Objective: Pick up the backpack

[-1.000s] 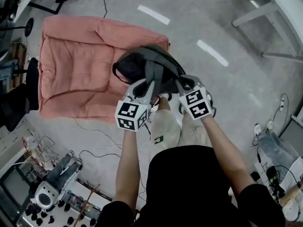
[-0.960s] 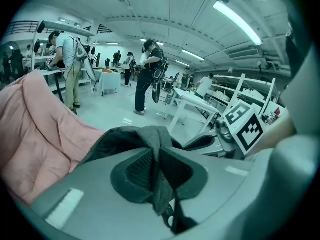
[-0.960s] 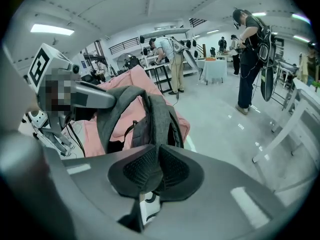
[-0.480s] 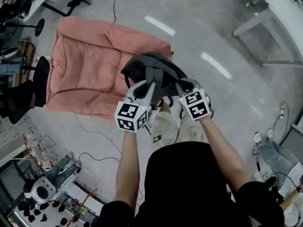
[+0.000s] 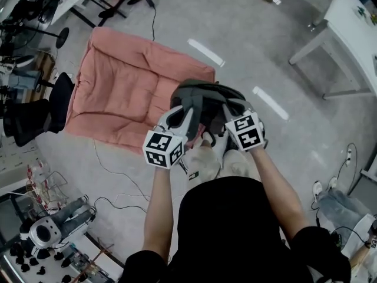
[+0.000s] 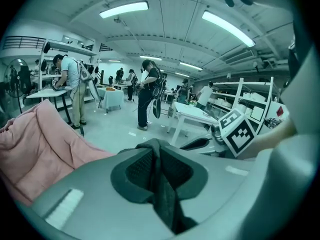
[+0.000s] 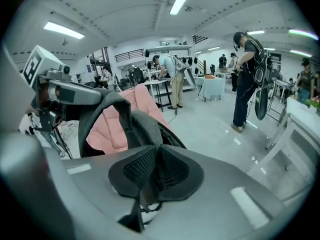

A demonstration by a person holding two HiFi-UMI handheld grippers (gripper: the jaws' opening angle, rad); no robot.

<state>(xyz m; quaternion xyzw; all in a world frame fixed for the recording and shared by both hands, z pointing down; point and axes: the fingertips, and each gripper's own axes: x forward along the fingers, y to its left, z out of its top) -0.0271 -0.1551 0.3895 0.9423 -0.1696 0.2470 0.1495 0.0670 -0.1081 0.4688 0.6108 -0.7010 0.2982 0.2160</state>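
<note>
My beige trousers point(image 5: 203, 164) are nearest, straight below me, with both forearms stretched out over them. The left hand-held gripper point(image 6: 159, 169) has its jaws narrowed to a slit and is pinched on a dark shoulder strap point(image 6: 163, 200), which runs down between the mesh pads. The right hand-held gripper point(image 7: 156, 171) is nipped the same way on the second strap point(image 7: 142, 127), a grey band that loops up and away from its pads. From my head camera the two sit side by side, marker cubes toward me, jaws pointing forward and down.

The backpack point(image 5: 206, 93) hangs from those straps just past the jaw tips, in front of my knees, dark grey and rounded. Behind it a pink cushion point(image 5: 123, 93) lies flat on the grey floor point(image 5: 247, 46), its near corner under the backpack. Farther right stands a white desk point(image 5: 353, 22), and far across the hall a person point(image 6: 148, 91) is standing.
</note>
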